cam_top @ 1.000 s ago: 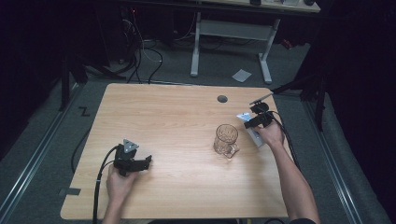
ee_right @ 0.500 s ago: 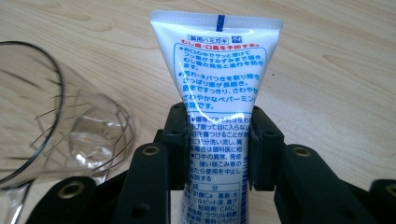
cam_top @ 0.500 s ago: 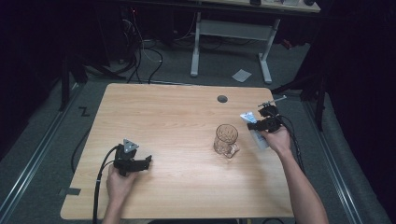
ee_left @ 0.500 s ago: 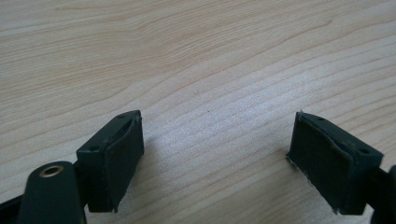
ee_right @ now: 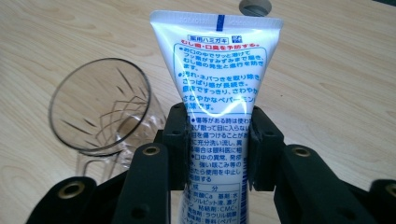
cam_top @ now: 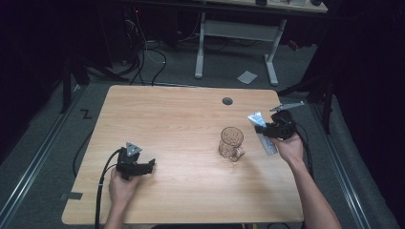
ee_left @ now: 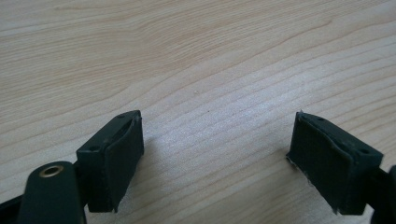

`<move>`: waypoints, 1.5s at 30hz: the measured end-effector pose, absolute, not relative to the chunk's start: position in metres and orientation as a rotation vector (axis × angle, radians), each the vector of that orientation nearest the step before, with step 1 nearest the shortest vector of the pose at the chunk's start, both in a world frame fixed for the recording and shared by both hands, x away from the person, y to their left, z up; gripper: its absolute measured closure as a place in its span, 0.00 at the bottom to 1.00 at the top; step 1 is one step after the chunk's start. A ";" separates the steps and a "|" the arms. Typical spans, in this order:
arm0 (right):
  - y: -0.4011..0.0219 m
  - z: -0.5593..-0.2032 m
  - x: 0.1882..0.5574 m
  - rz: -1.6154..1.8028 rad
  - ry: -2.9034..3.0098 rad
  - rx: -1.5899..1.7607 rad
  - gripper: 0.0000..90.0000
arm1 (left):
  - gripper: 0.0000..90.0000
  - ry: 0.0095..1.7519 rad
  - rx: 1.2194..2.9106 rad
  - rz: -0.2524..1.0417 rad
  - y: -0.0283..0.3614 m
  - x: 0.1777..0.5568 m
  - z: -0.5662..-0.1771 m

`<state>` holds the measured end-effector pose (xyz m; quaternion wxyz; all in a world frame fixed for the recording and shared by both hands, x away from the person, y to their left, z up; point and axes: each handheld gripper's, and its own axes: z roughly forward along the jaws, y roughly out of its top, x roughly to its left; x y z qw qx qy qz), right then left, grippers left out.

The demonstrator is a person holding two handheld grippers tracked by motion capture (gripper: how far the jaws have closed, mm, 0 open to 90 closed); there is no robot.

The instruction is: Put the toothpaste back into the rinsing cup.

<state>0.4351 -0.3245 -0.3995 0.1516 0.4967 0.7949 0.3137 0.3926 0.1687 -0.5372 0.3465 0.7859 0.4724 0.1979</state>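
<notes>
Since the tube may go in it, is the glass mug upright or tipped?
Upright: the mug stands on the table, round rim up, and looks empty.

Tube (cam_top: 261, 132) right of glass mug (cam_top: 231, 143)

A wooden table (cam_top: 181, 114) on grey floor (cam_top: 43, 157), dark surroundings.

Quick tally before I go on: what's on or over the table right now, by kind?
Clear cut-glass mug with handle: 1
White toothpaste tube with blue print, held in the right gripper: 1
Black two-jaw grippers, counting the open left gripper: 2
Total: 4
</notes>
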 end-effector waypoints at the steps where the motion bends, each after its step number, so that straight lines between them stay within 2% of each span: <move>1: -0.325 -0.399 0.432 0.914 2.278 1.424 0.74 | 0.20 1.225 2.039 0.514 0.169 0.393 -0.537; 10: -0.328 -0.393 0.405 1.001 2.243 1.390 0.73 | 0.20 1.226 2.039 0.514 0.169 0.393 -0.537; 23: -0.309 -0.389 0.378 1.159 2.191 1.293 0.73 | 0.20 1.225 2.039 0.514 0.169 0.393 -0.537; 35: -0.285 -0.382 0.382 1.227 2.193 1.196 0.73 | 0.20 1.225 2.039 0.514 0.169 0.393 -0.537; 45: -0.270 -0.380 0.400 1.261 2.189 1.159 0.73 | 0.20 1.225 2.039 0.514 0.169 0.393 -0.537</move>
